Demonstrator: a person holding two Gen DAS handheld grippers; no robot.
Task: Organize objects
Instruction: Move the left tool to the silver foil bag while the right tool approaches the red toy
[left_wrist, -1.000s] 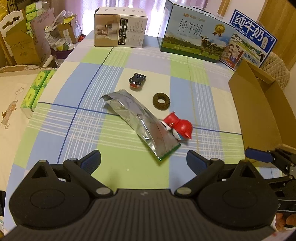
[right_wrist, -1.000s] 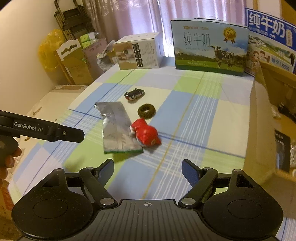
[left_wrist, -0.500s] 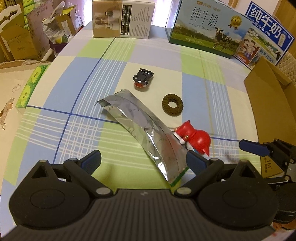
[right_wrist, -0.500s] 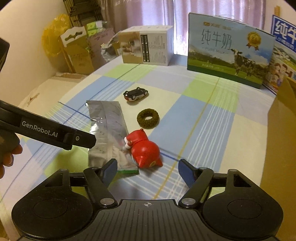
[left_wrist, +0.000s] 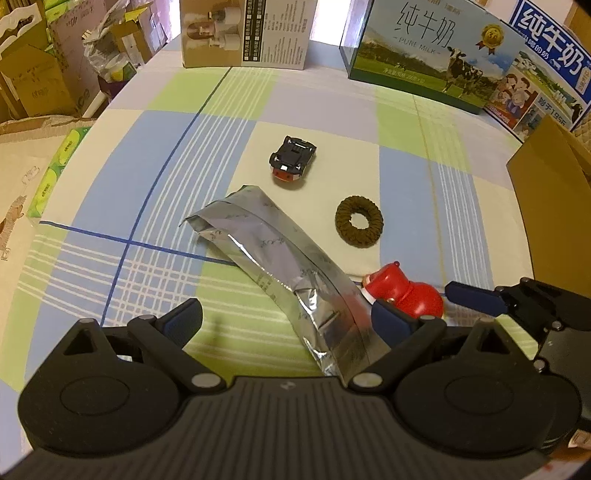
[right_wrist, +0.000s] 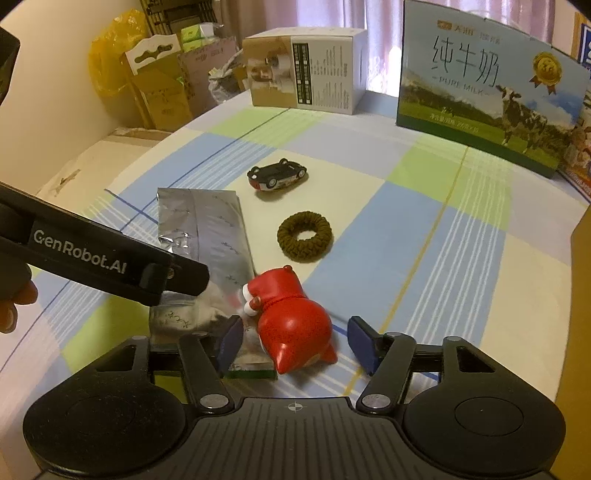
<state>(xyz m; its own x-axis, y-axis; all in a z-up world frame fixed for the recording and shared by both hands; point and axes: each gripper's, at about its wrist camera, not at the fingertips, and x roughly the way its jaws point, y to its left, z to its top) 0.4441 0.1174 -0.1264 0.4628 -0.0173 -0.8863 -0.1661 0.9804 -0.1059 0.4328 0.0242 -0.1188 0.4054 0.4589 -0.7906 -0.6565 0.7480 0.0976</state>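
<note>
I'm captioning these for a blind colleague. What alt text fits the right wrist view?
An open right gripper straddles a red toy figure lying on a checked tablecloth, beside a silver foil packet. Beyond lie a brown hair tie and an overturned toy car; the left gripper reaches in.

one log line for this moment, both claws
left claw: open, over silver pouch | right claw: open, straddling red toy | toy car, hair tie: untouched on tablecloth

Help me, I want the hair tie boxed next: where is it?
The brown hair tie lies flat mid-table in both views, between the overturned toy car beyond it and the red figurine nearer the claws.
</note>
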